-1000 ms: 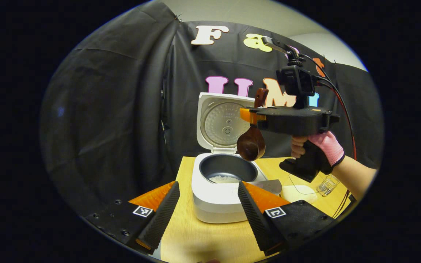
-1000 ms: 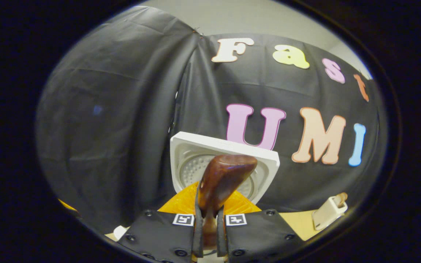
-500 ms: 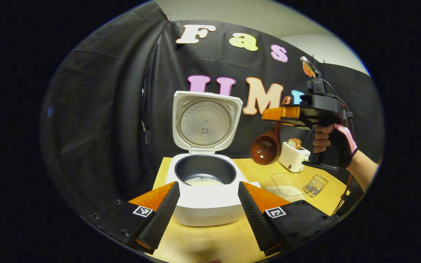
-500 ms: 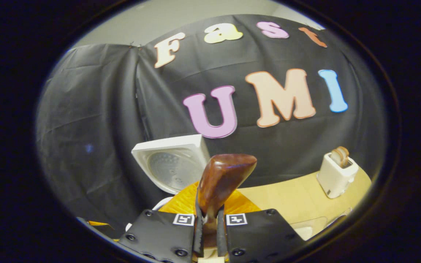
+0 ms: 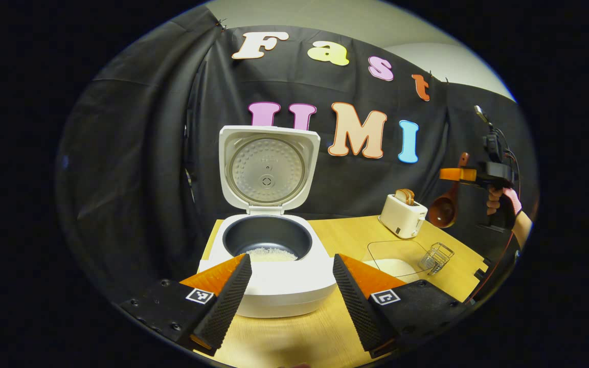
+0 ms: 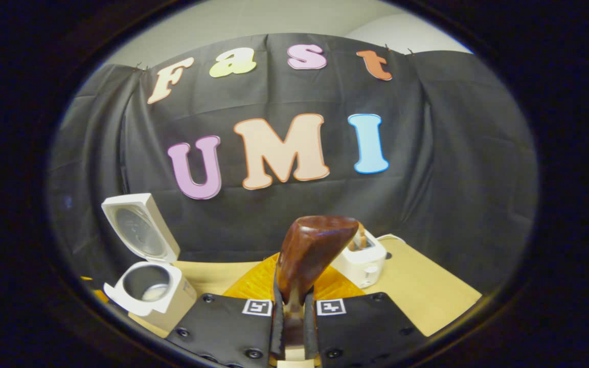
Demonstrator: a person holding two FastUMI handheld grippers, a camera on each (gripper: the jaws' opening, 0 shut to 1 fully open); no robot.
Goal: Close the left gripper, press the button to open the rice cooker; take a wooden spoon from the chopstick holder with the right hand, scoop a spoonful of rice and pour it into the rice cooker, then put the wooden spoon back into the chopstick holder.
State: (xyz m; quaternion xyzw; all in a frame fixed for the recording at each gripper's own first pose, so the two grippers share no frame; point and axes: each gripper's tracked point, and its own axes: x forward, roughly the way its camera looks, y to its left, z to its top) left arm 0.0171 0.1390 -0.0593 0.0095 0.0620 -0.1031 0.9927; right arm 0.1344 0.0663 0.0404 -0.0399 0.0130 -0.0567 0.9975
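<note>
The white rice cooker (image 5: 274, 286) stands open with its lid (image 5: 268, 168) upright, and a little rice lies in its dark pot (image 5: 269, 253). My left gripper (image 5: 289, 289) hangs open just in front of the cooker, holding nothing. At the far right, my right gripper (image 5: 457, 175) is shut on the handle of the brown wooden spoon (image 5: 444, 210), whose bowl hangs down in the air, right of the toaster. In the right gripper view, the spoon handle (image 6: 311, 253) stands up between the closed fingers of the right gripper (image 6: 293, 294). The cooker (image 6: 147, 294) is low on the left.
A white toaster (image 5: 403, 219) with bread stands at the back right of the wooden table (image 5: 345, 235). In front of it are a clear container (image 5: 395, 259) holding rice and a small wire chopstick holder (image 5: 436, 255). In the right gripper view, the toaster (image 6: 365, 259) sits behind the spoon.
My right gripper has carried the spoon from above the cooker's pot far to the right, past the toaster. The left gripper stays open; the cooker has drifted left in its view.
</note>
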